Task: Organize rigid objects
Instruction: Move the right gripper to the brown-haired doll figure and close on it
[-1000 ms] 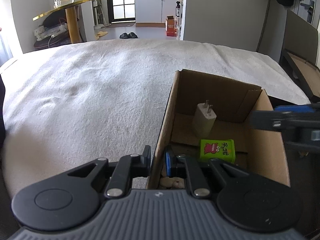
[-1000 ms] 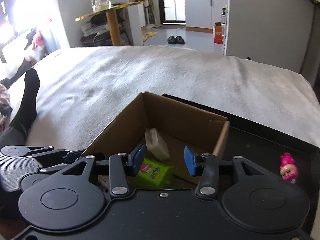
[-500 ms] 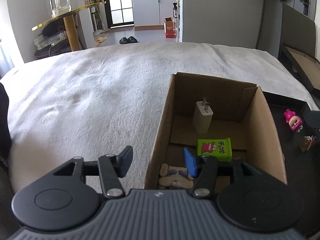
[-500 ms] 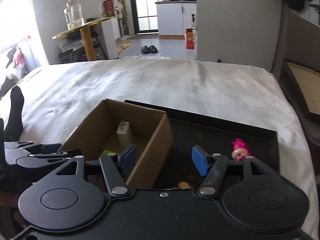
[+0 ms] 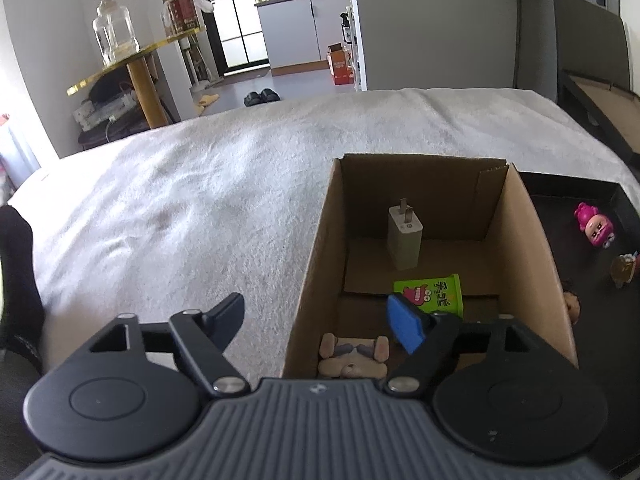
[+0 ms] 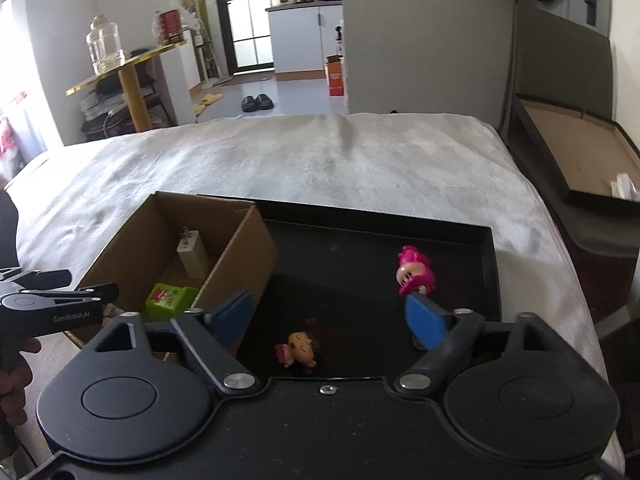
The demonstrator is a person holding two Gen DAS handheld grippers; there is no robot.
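Observation:
A cardboard box [image 5: 316, 248] on the bed holds a white charger [image 5: 404, 236], a green packet [image 5: 430, 296] and a beige toy [image 5: 352, 360]. My left gripper [image 5: 320, 316] is open, its fingers straddling the box's near left wall. My right gripper [image 6: 332, 316] is open above a black tray [image 6: 360, 252], over a small brown-haired doll [image 6: 298, 354]. A pink doll [image 6: 414, 272] lies just beyond the right finger. The box [image 6: 236, 248] and left gripper [image 6: 60, 300] show at the left of the right wrist view.
The white bedspread [image 5: 180, 200] spreads left of and beyond the box. The pink doll [image 5: 594, 226] and a brown figure [image 5: 624, 270] lie on the tray right of the box. A framed board [image 6: 576, 156] leans beside the bed at right. A person's black-socked leg [image 5: 16, 264] lies at left.
My left gripper released the box's wall and opened wide. My right gripper moved from over the box to the right, over the black tray and dolls, and opened wider.

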